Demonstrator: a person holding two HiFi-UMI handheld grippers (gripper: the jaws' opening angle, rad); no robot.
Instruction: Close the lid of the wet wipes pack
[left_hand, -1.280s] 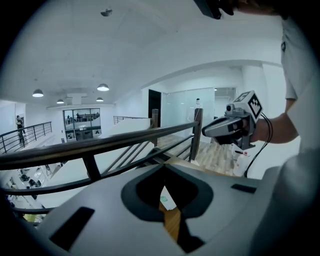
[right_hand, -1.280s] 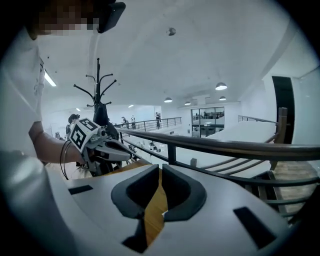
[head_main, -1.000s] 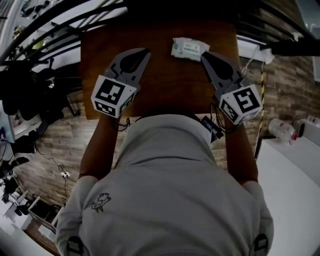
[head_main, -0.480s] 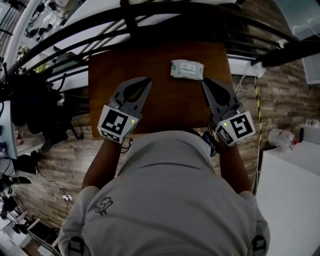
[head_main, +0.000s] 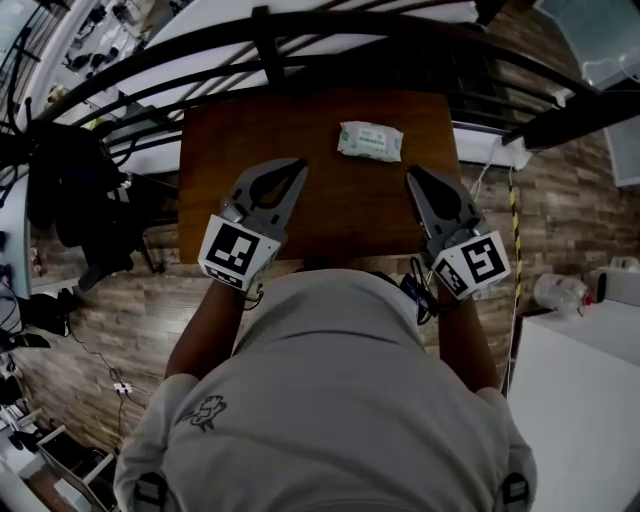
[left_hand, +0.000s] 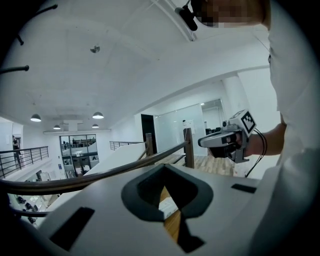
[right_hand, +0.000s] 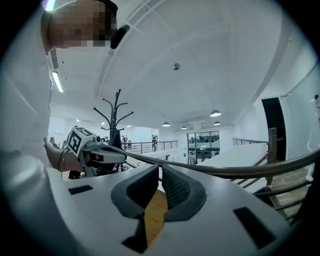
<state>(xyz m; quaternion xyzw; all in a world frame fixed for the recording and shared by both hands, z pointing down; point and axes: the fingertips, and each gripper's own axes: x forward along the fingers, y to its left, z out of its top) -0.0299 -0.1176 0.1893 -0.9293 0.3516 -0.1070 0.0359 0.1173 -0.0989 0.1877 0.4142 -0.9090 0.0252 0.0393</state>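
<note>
Between your fingers: nothing on either side. The left gripper (left_hand: 162, 171) has its tips touching, and the right gripper (right_hand: 160, 169) has its pair pressed together too.
Over the near edge: both grippers hover above the table (head_main: 225, 130), roughly level.
Farther out: the wet wipes pack (head_main: 370, 141) lies flat near the table's far edge, well apart from both grippers and nearer your right.
Risk: it looks light and soft, so a one-sided push on the lid would likely skid it toward the far edge. Pressing off-centre may leave the lid unlatched.
Look: a pale rectangular pouch with a greenish label. It's too small to tell whether the lid stands open.
</note>
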